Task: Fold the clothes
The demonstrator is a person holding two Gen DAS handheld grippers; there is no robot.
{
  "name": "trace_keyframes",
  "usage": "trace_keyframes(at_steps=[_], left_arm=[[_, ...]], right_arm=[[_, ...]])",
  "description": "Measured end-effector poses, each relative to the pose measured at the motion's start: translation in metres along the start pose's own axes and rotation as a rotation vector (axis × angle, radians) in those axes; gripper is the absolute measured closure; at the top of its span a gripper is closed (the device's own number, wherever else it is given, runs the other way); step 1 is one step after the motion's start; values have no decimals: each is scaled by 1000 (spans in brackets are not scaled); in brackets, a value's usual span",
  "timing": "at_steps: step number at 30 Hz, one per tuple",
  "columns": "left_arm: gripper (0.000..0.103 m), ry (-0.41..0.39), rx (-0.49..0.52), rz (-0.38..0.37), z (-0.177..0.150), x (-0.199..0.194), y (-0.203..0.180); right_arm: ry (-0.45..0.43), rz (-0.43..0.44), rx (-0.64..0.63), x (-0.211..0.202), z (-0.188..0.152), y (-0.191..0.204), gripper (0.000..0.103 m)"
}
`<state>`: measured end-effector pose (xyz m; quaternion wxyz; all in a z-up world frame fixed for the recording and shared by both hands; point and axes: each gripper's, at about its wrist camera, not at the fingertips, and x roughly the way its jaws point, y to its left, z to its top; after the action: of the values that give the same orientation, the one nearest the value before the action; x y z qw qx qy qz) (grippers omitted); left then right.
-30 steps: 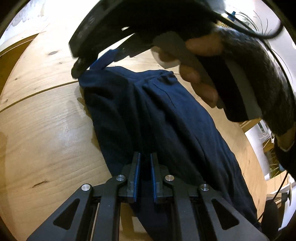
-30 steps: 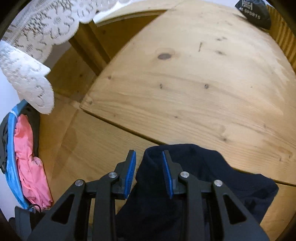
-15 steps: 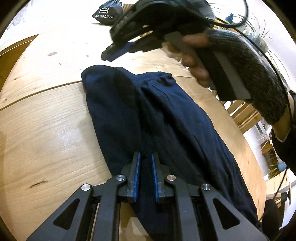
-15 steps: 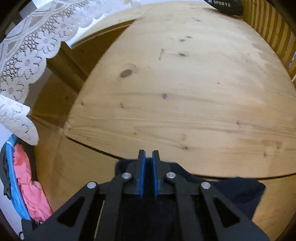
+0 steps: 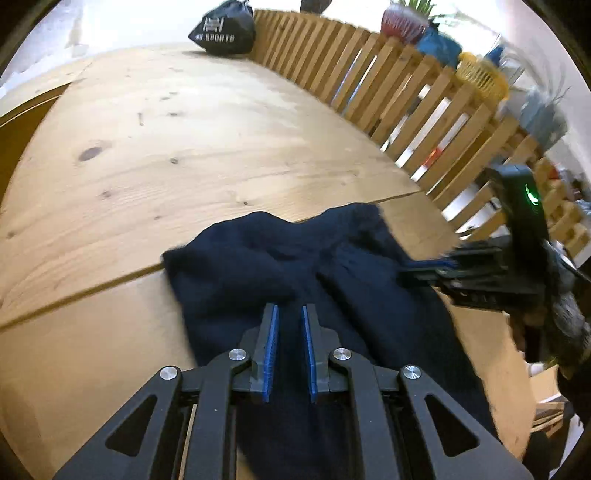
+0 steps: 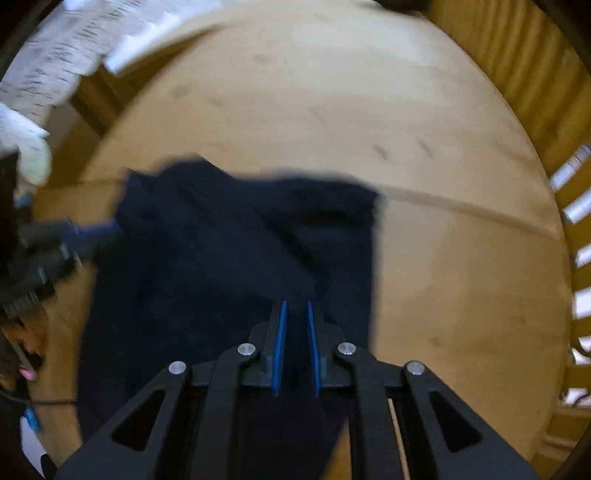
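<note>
Your left gripper [image 5: 290, 325] sits low in the centre of its own view, its blue pads drawn nearly together with dark cloth between them, so it looks clamped on the navy garment [image 5: 295, 266]. That garment lies spread on the wooden table [image 5: 184, 147], running from mid-frame down under the fingers. At the right edge of the same view your right gripper [image 5: 424, 267] reaches in over the cloth's right side. In the right wrist view the right gripper [image 6: 295, 325] is also nearly closed low in the frame with the garment [image 6: 221, 240] under it; the blur is heavy, so whether cloth is actually pinched there is hard to say. A black sports bag [image 5: 223, 31] rests at the table's upper edge beside a slatted wooden fence [image 5: 406, 85]
</note>
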<state>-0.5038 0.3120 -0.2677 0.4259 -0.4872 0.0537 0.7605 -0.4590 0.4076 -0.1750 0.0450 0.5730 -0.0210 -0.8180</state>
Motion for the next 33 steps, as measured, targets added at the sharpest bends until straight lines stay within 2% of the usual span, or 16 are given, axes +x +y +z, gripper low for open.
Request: trace_keyframes(at_steps=[2,3,7,10,17,22,24,25,28,29,30,31,33], left_arm=[[90,11,28,17,3,7,-9],[90,7,38,17,5,4,-12],[90,-17,44,8,10,-10,-19],[90,-22,35,-4,11,-16,-19],[90,50,59,-18,18,9,-32],[90,76,91,-29,16,17,-48],[82,89,97,-31,17,23,-54],[80,95,96,-24,18,26,-56],[79,103,107,-6,19,32,-61],[82,101,111,4,20,34,-62],[96,100,113,18,22,35,-63],[102,102,112,28,23,35,-63],[101,86,107,7,25,30,-65]], right_arm=[[-16,-56,27,-5,-3,-16,92],[-26,-58,39,-9,-3,-22,92],[-69,17,71,-24,2,-35,87],[-64,10,61,-17,7,-34,76],[-34,16,38,4,20,-27,75],[-18,-40,-37,13,19,-14,76],[-22,-35,-44,13,20,-15,80],[-20,-27,-42,14,22,-17,88],[-8,15,-9,14,26,-26,94],[-9,33,6,12,25,-29,97],[-10,52,21,11,25,-32,98],[-15,64,30,8,24,-33,99],[-33,76,37,-1,22,-35,99]])
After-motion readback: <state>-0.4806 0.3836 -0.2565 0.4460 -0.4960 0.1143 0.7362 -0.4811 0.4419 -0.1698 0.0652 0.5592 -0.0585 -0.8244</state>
